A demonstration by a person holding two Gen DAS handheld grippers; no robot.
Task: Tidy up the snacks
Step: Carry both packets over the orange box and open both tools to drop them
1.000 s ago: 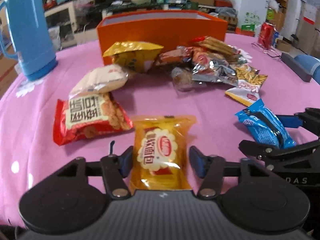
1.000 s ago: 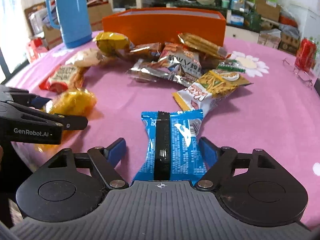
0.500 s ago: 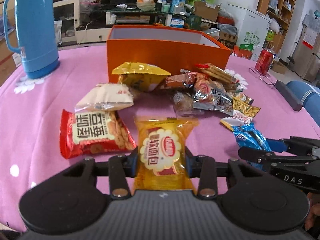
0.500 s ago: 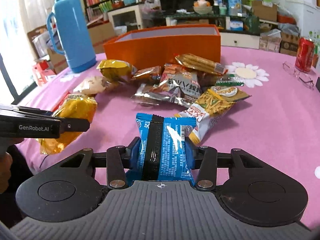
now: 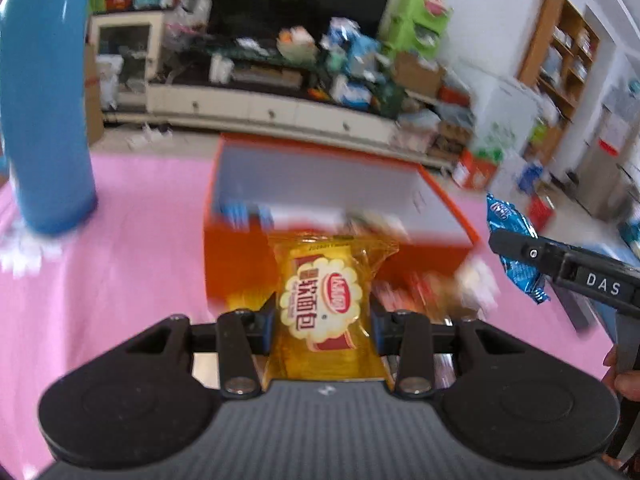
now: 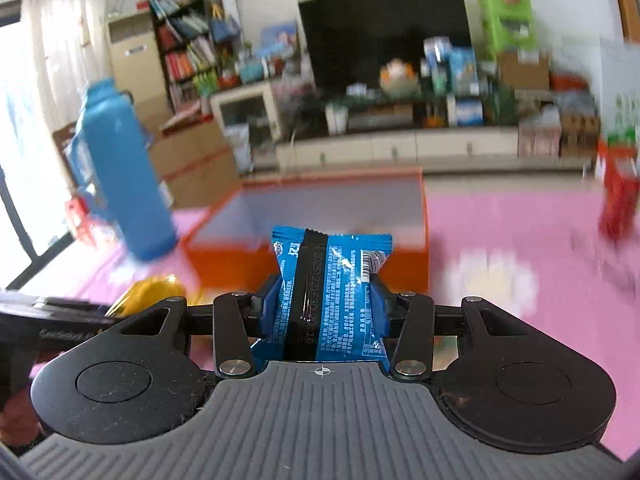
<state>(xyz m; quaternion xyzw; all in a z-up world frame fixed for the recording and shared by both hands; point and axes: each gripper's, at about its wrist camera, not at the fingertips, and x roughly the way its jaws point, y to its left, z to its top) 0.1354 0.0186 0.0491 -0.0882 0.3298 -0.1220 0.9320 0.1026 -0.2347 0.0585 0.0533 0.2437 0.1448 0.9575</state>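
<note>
Left wrist view gives us a table (image 5: pixel 132 264) under a pink cloth, with a tall blue thermos (image 5: pixel 44 104) standing at its far left and an open orange box (image 5: pixel 320 200) with pale inner walls set in the middle. Behind the table we see a low white cabinet (image 5: pixel 260 108) crowded with packets and boxes, a dark television screen (image 5: pixel 296 4), green bins, a wooden shelf unit on the right and a round wall clock high up. Much of this is smeared by motion blur.

Our left gripper (image 5: pixel 322 316) is clenched on a yellow bread packet (image 5: pixel 326 304), clear amber wrap with a white flower-shaped label and red lettering; it hangs in front of the box's near wall, clear of the cloth. Our right gripper (image 6: pixel 322 312) is clamped on a blue snack packet (image 6: pixel 332 296), its back seam a black strip facing the camera, with fine print and a barcode; it too sits in front of the box.

Only the left wrist view shows blurred snacks (image 5: pixel 432 284) lying at the foot of the box and some items inside it. Only the right wrist view shows a bookcase, a curtained window on the left, a red can (image 6: pixel 618 200) on the table's right side and a white flower print on the cloth. Each view catches the other gripper from the side.
</note>
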